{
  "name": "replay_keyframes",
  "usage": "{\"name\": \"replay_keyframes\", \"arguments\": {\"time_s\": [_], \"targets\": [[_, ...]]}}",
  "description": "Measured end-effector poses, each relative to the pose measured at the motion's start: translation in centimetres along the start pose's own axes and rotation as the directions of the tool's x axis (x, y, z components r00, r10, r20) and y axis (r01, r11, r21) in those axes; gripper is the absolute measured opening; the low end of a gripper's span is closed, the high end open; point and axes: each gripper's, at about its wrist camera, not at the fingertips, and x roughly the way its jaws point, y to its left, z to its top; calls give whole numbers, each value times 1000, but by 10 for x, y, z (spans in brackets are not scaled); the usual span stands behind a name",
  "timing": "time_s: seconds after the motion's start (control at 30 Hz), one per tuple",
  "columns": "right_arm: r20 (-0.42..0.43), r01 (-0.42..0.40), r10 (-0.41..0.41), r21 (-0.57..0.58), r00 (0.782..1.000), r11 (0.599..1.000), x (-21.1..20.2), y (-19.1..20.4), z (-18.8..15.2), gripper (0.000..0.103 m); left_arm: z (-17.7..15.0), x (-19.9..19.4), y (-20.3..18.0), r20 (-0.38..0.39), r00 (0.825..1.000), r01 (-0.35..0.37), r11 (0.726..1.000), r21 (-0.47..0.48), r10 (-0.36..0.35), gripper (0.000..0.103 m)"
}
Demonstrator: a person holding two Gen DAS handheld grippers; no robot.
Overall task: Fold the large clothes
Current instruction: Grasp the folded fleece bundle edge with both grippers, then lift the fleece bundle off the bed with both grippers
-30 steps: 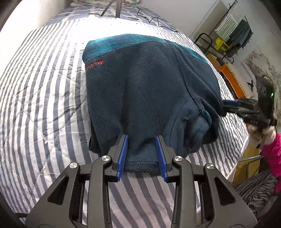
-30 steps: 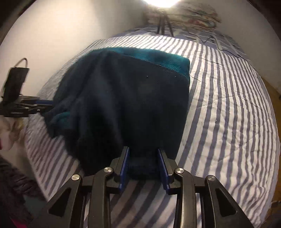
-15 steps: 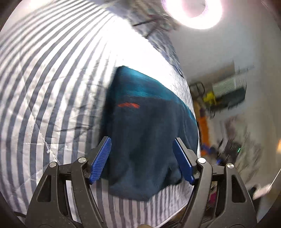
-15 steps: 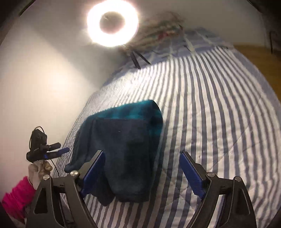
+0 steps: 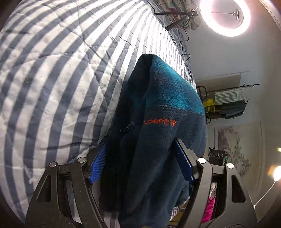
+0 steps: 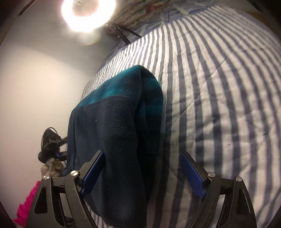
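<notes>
A folded navy fleece (image 5: 158, 133) with a teal yoke and an orange logo lies on the striped quilt (image 5: 52, 87). My left gripper (image 5: 141, 163) is rolled on its side, and its jaws stand wide around the fleece's near edge. The thick fabric fills the gap between the blue pads (image 5: 98, 164) without being squeezed. Seen from the right wrist, the fleece (image 6: 114, 131) lies by the left finger of my right gripper (image 6: 142, 171). That gripper is open, with bare quilt (image 6: 219, 105) in front of its right pad (image 6: 192, 177). Each gripper shows small in the other's view, beyond the fleece.
A lit ring light (image 5: 224, 15) on a tripod stands at the head of the bed, beside pillows (image 6: 140, 10). A clothes rack (image 5: 231, 100) and a wall picture are past the bed's edge. A pink sleeve (image 6: 26, 207) shows low down.
Both grippers let go of the fleece's hem and opened wide. They rolled sideways and came down at opposite sides of the folded fleece, which now lies between their jaws.
</notes>
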Motion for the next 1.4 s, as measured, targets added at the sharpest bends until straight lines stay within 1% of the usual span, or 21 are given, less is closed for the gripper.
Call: {"name": "replay_keyframes", "arguments": {"time_s": [0.17, 0.27, 0.3, 0.37, 0.4, 0.47, 0.5, 0.53, 0.57, 0.6, 0.63, 0.7, 0.8, 0.9, 1.03, 1.13, 1.2, 1.27, 1.4], "targets": [[0, -36, 36, 6, 999, 999, 16, 3, 6, 89, -1, 8, -1, 13, 1000, 26, 1000, 1, -26, 74], [1, -51, 51, -5, 999, 999, 21, 7, 5, 89, 8, 17, -10, 16, 1000, 7, 999, 38, -8, 73], [-2, -52, 52, -18, 999, 999, 22, 12, 4, 87, 10, 19, -13, 18, 1000, -3, 999, 49, 2, 72], [-13, -50, 49, -38, 999, 998, 27, 18, 5, 82, 11, 25, -19, 25, 1000, -19, 998, 62, 17, 64], [-13, -41, 41, -48, 999, 998, 30, 22, 5, 76, 13, 29, -24, 27, 999, -24, 998, 66, 22, 61], [-33, -45, 43, -61, 999, 997, 34, 30, 5, 63, 13, 30, -31, 36, 998, -46, 995, 92, 43, 52], [-32, -26, 23, -71, 999, 997, 35, 34, 4, 57, 12, 29, -36, 44, 997, -63, 992, 113, 58, 50], [-32, -13, 10, -84, 999, 996, 34, 38, 4, 55, 13, 31, -41, 50, 996, -75, 988, 132, 69, 45], [-27, 2, -4, -99, 1000, 995, 33, 42, 2, 49, 12, 30, -49, 63, 994, -100, 981, 167, 91, 40], [-21, 19, -22, -114, 1000, 993, 34, 46, 4, 44, 11, 30, -56, 74, 991, -121, 973, 195, 108, 38], [-18, 33, -36, -125, 999, 992, 39, 53, 9, 42, 9, 30, -61, 85, 989, -139, 966, 219, 123, 34], [0, 86, -88, -167, 996, 982, 35, 67, 6, 36, 7, 30, -72, 106, 984, -166, 953, 253, 144, 31], [28, 164, -162, -236, 986, 958, 29, 91, 3, 33, 3, 30, -86, 128, 979, -191, 940, 283, 160, 28], [66, 221, -211, -302, 975, 927, 21, 113, 2, 32, -4, 27, -100, 144, 976, -201, 928, 312, 163, 26], [106, 278, -256, -357, 961, 892, 10, 128, -3, 31, -7, 28, -118, 149, 976, -202, 916, 345, 159, 26], [138, 325, -294, -376, 946, 868, 0, 136, -3, 31, -7, 35, -132, 149, 976, -203, 902, 380, 157, 25], [155, 353, -318, -384, 935, 853, -8, 136, -4, 31, -10, 42, -150, 157, 975, -212, 885, 416, 160, 25], [180, 390, -346, -385, 921, 837, -20, 136, -3, 30, -12, 50, -165, 165, 973, -219, 868, 445, 161, 25], [222, 435, -377, -373, 899, 819, -38, 135, 5, 30, -12, 64, -188, 161, 976, -205, 853, 480, 144, 25]]}}
